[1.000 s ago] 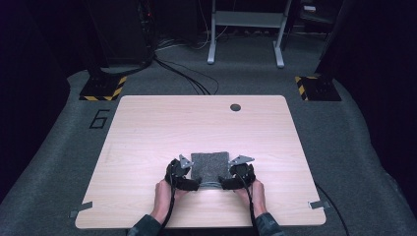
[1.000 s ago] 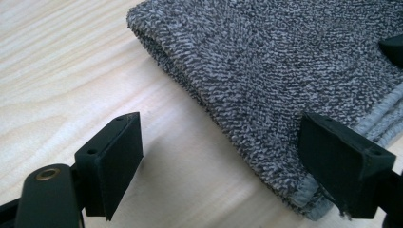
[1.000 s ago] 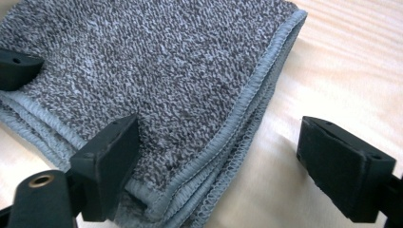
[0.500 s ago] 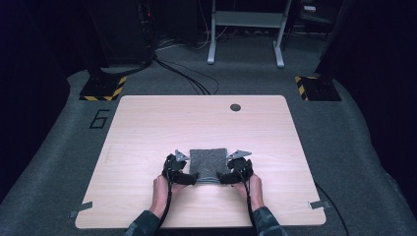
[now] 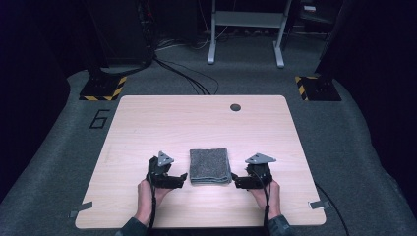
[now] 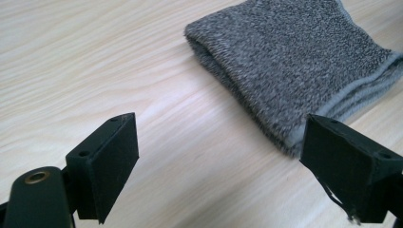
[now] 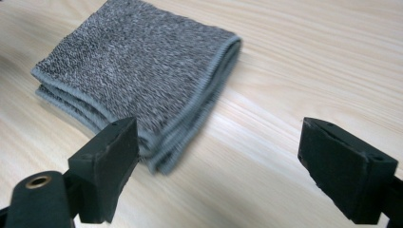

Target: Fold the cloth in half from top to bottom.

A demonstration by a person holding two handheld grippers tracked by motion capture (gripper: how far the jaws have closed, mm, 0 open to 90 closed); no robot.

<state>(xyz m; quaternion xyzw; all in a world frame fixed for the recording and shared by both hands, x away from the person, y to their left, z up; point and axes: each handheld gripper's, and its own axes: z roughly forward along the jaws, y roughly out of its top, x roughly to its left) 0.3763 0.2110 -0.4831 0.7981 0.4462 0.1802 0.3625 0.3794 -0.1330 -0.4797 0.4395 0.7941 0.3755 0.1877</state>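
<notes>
I am drawing both tongs back off the folded grey towel (image 5: 210,165), out to either side.

My left gripper (image 5: 181,180), jaws just widening, and right gripper (image 5: 237,182) are gaping wide, holding nothing, flanking the towel lying on the wooden table (image 5: 196,123).

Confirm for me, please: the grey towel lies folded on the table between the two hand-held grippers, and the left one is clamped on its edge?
Not quite. The folded grey towel does lie between them, but the left hand-held gripper is open and grips nothing; the left gripper view shows bare table between its jaws.
</notes>
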